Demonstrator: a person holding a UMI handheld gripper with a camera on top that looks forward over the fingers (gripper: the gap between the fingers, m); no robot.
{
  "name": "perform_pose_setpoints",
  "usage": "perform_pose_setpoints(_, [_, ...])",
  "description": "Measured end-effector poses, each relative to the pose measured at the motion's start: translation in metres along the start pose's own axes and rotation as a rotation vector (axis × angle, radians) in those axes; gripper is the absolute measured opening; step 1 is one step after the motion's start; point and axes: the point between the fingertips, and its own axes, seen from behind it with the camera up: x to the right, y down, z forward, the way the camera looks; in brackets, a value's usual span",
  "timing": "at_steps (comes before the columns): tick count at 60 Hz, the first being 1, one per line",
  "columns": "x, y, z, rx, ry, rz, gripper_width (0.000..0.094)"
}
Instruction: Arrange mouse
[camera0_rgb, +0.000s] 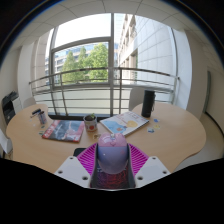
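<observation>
Right now the tool (112, 165) is clamped on the mouse (112, 152), above the worktop's (170, 125) near edge. Loosening early could drop it off that edge.

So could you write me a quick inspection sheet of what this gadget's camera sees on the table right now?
Surface: round light wooden table, by a large window.
Job's things: a pale mouse sits between the gripper's pads; whether both fingers press on it cannot be told.
Clutter: dark cylinder at the far side; open booklet; jar; colourful magazine; a small item beyond it, too small to tell.
Grippers: one, fingers either side of the mouse.
Cables: nothing seen.
Surroundings: balcony railing, trees and a pale building outside.
</observation>
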Motion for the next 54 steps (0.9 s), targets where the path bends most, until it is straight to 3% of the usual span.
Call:
perform_pose_setpoints(8, [-0.014,0.077,0.062,-0.17,-0.034,0.036,0.0434])
perform_pose_setpoints(13, [-0.016,0.111,0.084,-0.216,-0.026,0.037,0.0442])
perform_pose_setpoints(22, [-0.025,0.138,0.096,-0.291,-0.061,0.07,0.0574])
perform_pose_setpoints(30, [-0.014,0.123,0.079,-0.255,-0.007,0.01,0.0858])
perform_pose_setpoints(54, [-0.032,0.076,-0.112,-0.138,0.117,0.0,0.0846])
